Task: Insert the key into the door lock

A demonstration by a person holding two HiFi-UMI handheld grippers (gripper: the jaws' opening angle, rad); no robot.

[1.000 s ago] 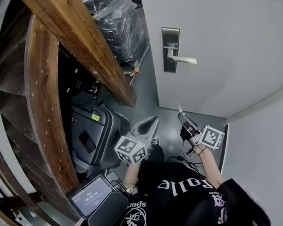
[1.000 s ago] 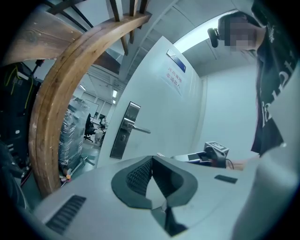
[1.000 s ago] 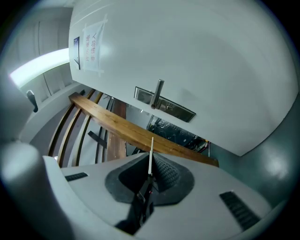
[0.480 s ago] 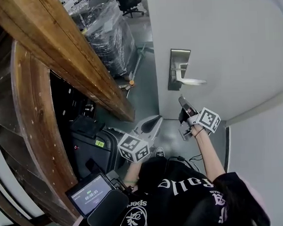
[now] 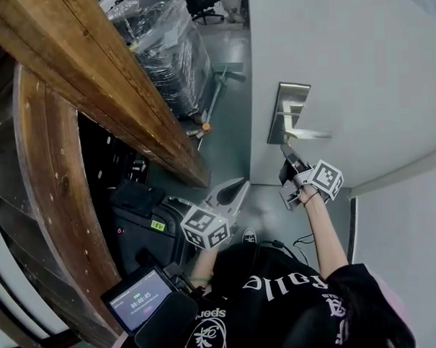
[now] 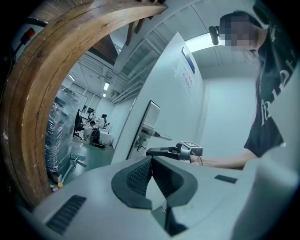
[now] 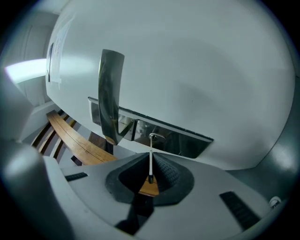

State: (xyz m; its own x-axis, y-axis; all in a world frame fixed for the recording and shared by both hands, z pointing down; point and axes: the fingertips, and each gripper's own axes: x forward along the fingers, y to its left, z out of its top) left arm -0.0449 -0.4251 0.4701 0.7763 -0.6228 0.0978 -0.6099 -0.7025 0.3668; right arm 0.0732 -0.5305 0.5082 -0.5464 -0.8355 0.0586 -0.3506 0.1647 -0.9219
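Observation:
The white door (image 5: 372,69) carries a steel lock plate (image 5: 287,112) with a lever handle (image 5: 306,135). My right gripper (image 5: 288,153) is raised just under that handle. It is shut on a thin key (image 7: 150,159), seen edge-on. The key's tip meets the round keyhole (image 7: 154,137) on the lock plate (image 7: 183,143), below the handle (image 7: 110,93); how deep it sits I cannot tell. My left gripper (image 5: 230,193) hangs low by the person's body. It is shut with nothing in it (image 6: 151,161), and looks towards the door plate (image 6: 149,117) and the right gripper (image 6: 164,151).
A thick wooden beam (image 5: 105,73) and a curved wooden rail (image 5: 57,198) fill the left. A plastic-wrapped pallet load (image 5: 173,56) stands beyond the door's edge. A black case (image 5: 140,209) and a small screen (image 5: 140,299) sit near the person's legs.
My right gripper has risen with the key from near the floor up to the lock plate under the handle. The left gripper has barely moved.

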